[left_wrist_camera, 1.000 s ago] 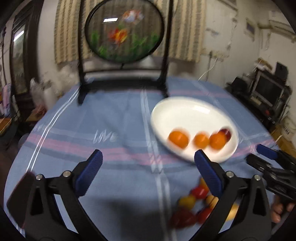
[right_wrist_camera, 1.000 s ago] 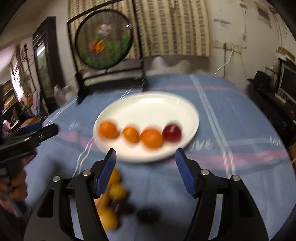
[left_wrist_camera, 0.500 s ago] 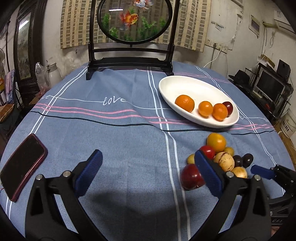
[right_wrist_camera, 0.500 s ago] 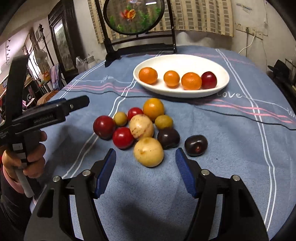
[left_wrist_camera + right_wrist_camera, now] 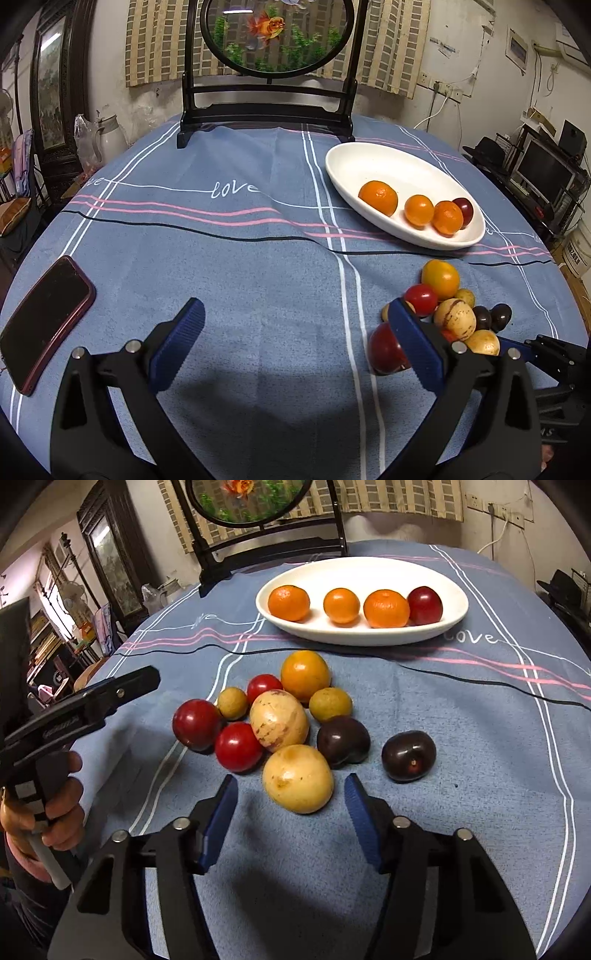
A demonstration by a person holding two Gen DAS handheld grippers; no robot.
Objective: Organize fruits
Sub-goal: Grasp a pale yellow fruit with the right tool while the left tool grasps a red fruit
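— Where was the pale yellow fruit [image 5: 298, 778]?
— On the cloth, just ahead of the right gripper [image 5: 290, 802], whose jaws were closing, untouched by its pads.
— The left gripper [image 5: 293, 330]?
— Wide apart, empty.

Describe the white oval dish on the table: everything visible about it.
The white oval dish looks like smooth glazed ceramic, shallow with a raised rim, with no chips or cracks visible. It sits flat on the blue striped tablecloth, beyond the loose pile of fruit and in front of the dark wooden stand. Along its near side lie three mandarins and, at the right end of the row, a dark red plum. No gripper touches it.
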